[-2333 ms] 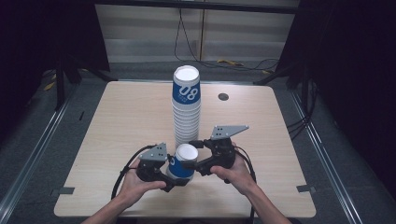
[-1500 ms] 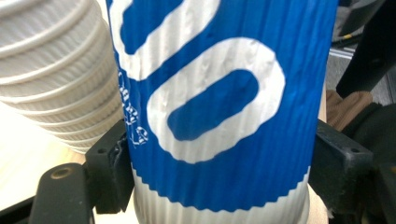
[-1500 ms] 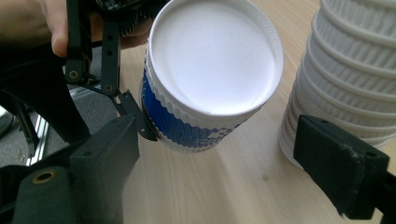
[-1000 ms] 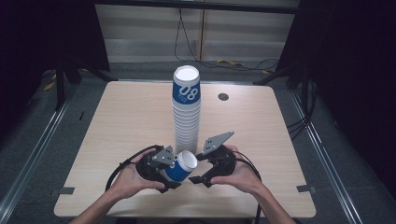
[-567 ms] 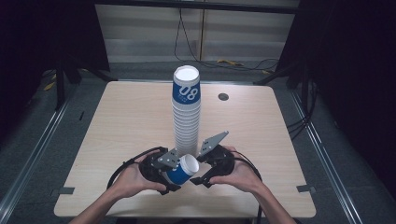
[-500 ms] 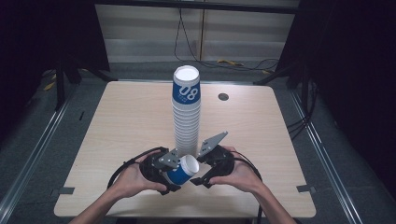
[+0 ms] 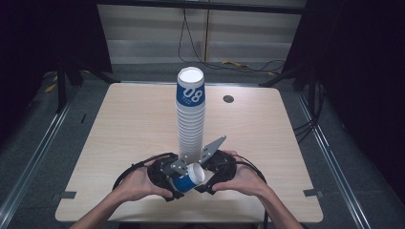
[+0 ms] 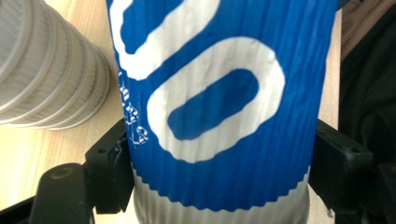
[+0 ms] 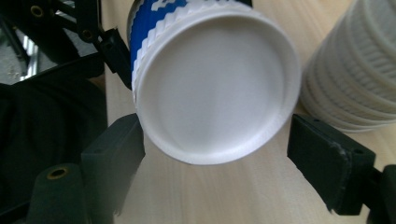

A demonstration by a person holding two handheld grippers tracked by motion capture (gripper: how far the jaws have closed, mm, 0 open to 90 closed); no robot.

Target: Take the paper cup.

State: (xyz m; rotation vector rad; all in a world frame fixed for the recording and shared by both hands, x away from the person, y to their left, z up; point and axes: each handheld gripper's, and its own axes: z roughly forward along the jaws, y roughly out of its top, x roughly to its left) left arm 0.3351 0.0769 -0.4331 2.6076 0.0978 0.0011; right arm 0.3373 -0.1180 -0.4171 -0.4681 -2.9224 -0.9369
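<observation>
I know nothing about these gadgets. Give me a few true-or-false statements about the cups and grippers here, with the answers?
1. The left gripper clamps a blue cup. True.
2. That cup stands upright on the table. False: it lies tipped, its white base toward the right gripper.
3. The right gripper's jaws press the cup's base. False: gaps show on both sides.
4. A tall cup stack stands behind the hands. True.

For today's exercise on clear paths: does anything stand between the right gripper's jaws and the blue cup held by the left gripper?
Nothing visible does. The blue cup, clamped in the left gripper, points its white bottom end at the right gripper, whose open jaws flank that end with bare table behind. The tall cup stack stands off to one side.
</observation>
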